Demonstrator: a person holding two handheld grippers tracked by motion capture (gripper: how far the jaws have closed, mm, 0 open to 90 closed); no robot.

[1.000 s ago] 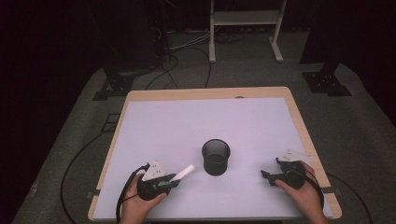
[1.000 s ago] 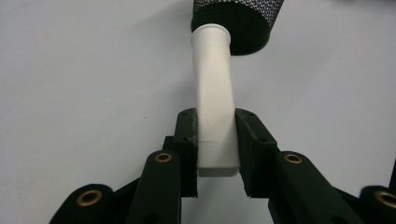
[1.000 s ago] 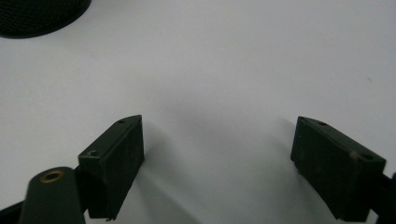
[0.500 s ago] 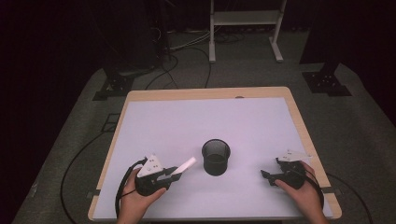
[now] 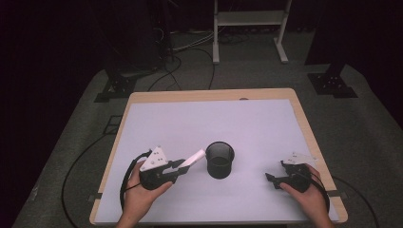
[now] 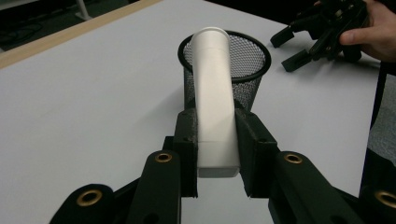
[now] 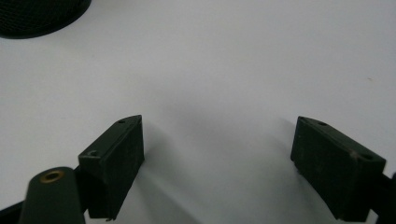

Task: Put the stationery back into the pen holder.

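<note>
A white tube point(image 6: 212, 93) is clamped between the jaws of my left gripper point(image 6: 215, 140), which is shut on it. The tube points up and forward, its far end over the near rim of a black mesh cup point(image 6: 243, 60). From above, the left gripper point(image 5: 178, 167) sits left of the mesh cup point(image 5: 220, 159), with the white tube point(image 5: 194, 157) slanting toward the cup's left rim. My right gripper point(image 5: 275, 175) rests low on the table at the right, open, with nothing between its jaws. In its own view the right gripper point(image 7: 217, 154) spans bare white surface.
The white tabletop point(image 5: 199, 123) has a wooden edge point(image 5: 209, 95). The cup's dark base point(image 7: 39, 16) sits at the upper left of the right gripper view. Beyond the table are cables and a white stand point(image 5: 249, 28) on the floor.
My left gripper has risen and shifted toward the cup, bringing the tube's tip up to the cup's rim. The right hand has stayed in place.
</note>
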